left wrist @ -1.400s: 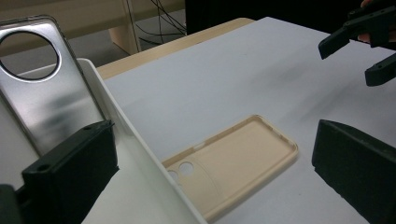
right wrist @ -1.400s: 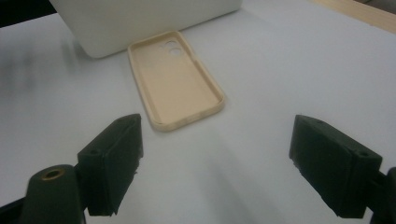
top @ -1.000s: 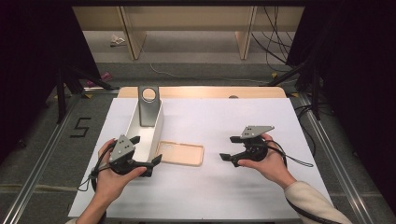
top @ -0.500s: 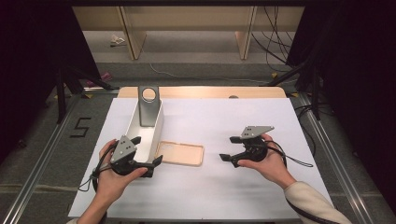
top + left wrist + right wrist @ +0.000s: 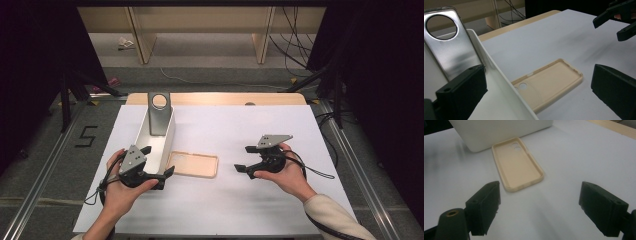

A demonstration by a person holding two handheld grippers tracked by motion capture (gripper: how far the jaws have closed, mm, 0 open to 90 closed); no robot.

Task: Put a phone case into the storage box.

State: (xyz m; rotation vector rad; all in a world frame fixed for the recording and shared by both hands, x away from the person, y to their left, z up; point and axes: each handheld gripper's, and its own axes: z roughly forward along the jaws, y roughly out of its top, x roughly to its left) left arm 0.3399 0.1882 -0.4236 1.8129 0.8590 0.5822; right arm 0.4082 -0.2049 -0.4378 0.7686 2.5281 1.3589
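The beige phone case (image 5: 193, 164) lay flat between both open tongs, its long axis across the table, nearer the left tongs (image 5: 162, 176) than the right tongs (image 5: 243, 159).

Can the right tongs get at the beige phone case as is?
Probably yes: the right tongs are open and face the phone case, which lies flat with only bare white table between them.

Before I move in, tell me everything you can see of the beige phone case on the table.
The beige phone case is an empty shell of matte, plastic-looking material. It lies flat on the white table with its open side up. It has a raised rim, rounded corners and two round camera cut-outs at the end nearest the white bin, which it lies close beside. No hand-held gripper touches it: it sits between the left hand-held gripper and the right hand-held gripper.
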